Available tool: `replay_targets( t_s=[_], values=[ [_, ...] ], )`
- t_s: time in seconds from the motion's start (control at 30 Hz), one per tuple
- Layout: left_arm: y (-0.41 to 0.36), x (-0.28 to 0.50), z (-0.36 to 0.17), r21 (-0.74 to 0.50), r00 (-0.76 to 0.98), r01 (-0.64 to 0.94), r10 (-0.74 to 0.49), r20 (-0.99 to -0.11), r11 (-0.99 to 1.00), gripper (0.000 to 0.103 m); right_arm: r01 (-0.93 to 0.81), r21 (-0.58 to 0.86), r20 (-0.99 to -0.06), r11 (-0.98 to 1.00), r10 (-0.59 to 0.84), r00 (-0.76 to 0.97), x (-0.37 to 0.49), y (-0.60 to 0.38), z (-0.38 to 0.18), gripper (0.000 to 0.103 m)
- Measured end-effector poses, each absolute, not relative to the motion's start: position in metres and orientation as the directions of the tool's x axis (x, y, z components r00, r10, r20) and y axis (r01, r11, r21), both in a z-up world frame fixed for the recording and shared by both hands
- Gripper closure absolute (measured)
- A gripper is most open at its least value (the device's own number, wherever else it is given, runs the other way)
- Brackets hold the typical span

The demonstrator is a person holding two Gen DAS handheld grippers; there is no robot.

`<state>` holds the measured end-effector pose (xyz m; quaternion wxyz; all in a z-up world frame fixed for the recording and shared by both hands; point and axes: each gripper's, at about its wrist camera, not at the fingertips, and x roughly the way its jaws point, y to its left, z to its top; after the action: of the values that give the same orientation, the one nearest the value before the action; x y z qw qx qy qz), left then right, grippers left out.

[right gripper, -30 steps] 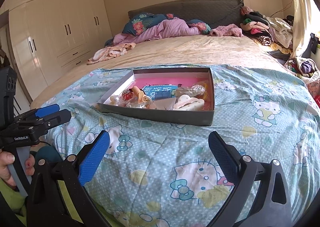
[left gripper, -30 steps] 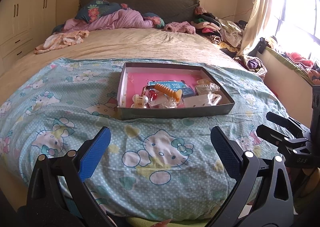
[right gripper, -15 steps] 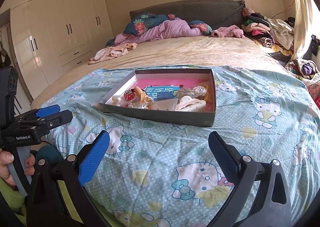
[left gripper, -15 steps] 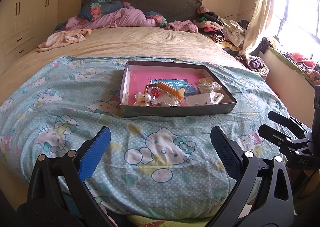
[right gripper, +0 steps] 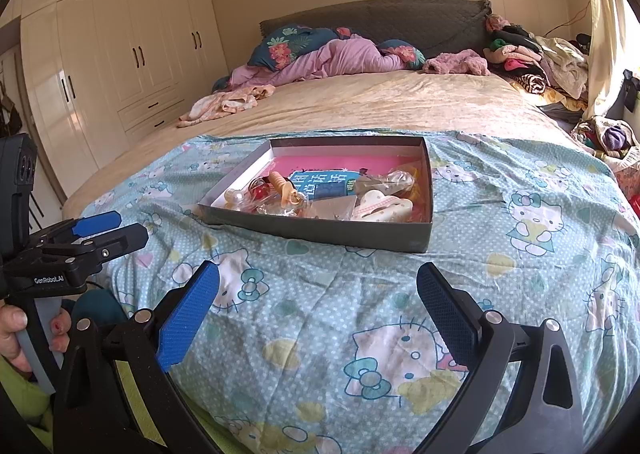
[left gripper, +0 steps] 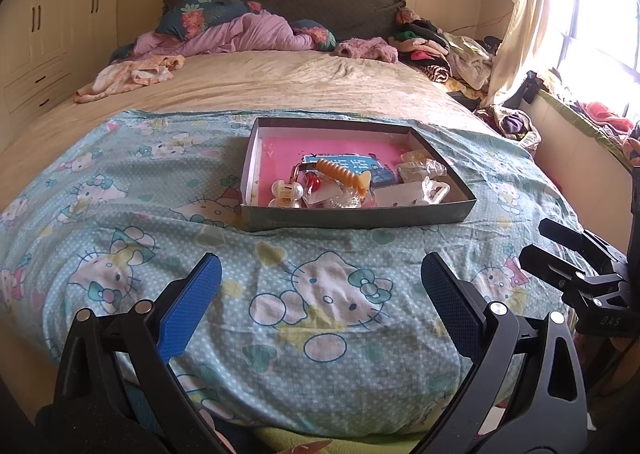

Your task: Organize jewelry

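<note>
A shallow grey box (left gripper: 352, 215) with a pink floor lies on the Hello Kitty blanket (left gripper: 132, 221); it also shows in the right wrist view (right gripper: 320, 230). Inside lie an orange ribbed hair clip (left gripper: 344, 175), a blue card (left gripper: 356, 165), a pearl clip (left gripper: 286, 191), red beads (left gripper: 314, 183), clear bags and a white heart piece (right gripper: 380, 205). My left gripper (left gripper: 322, 286) is open and empty, short of the box. My right gripper (right gripper: 318, 288) is open and empty, also short of the box.
The bed (right gripper: 360, 101) carries pillows and a purple quilt (left gripper: 240, 33) at the headboard. Clothes piles (left gripper: 452, 53) sit at the far right by the curtain and window. White wardrobes (right gripper: 120, 65) stand at the left. Each gripper shows at the other view's edge.
Both grippers have moved slightly closer to the box, and it sits a little lower and larger in the views. Both stay open and empty.
</note>
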<state>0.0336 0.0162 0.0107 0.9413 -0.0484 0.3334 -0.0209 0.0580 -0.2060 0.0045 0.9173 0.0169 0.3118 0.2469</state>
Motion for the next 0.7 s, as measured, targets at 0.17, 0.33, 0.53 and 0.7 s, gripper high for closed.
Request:
replay_targets(
  t_s=[0.17, 0.33, 0.53, 0.7],
  values=[
    [0.0167, 0.0338, 0.0097, -0.1, 0.774, 0.006, -0.068, -0.629, 0.995, 0.01, -0.448, 0.183, -0.566, 0.875, 0.466, 0.68, 0.0579, -0.2056, 0.004, 0.005],
    [0.0167, 0.0349, 0.0092, -0.097, 0.771, 0.006, -0.067, -0.633, 0.995, 0.01, -0.448, 0.185, -0.568, 0.875, 0.467, 0.678, 0.0578, -0.2051, 0.0037, 0.005],
    [0.0154, 0.0361, 0.0066, -0.085, 0.766, -0.003, -0.053, -0.641, 0.996, 0.01, -0.449, 0.184, -0.569, 0.874, 0.467, 0.677, 0.0577, -0.2047, 0.0037, 0.005],
    [0.0142, 0.0366, 0.0045, -0.078, 0.76, 0.003, -0.053, -0.648, 0.997, 0.01, -0.443, 0.185, -0.578, 0.877, 0.461, 0.673, 0.0599, -0.2059, 0.0015, 0.005]
  ],
)
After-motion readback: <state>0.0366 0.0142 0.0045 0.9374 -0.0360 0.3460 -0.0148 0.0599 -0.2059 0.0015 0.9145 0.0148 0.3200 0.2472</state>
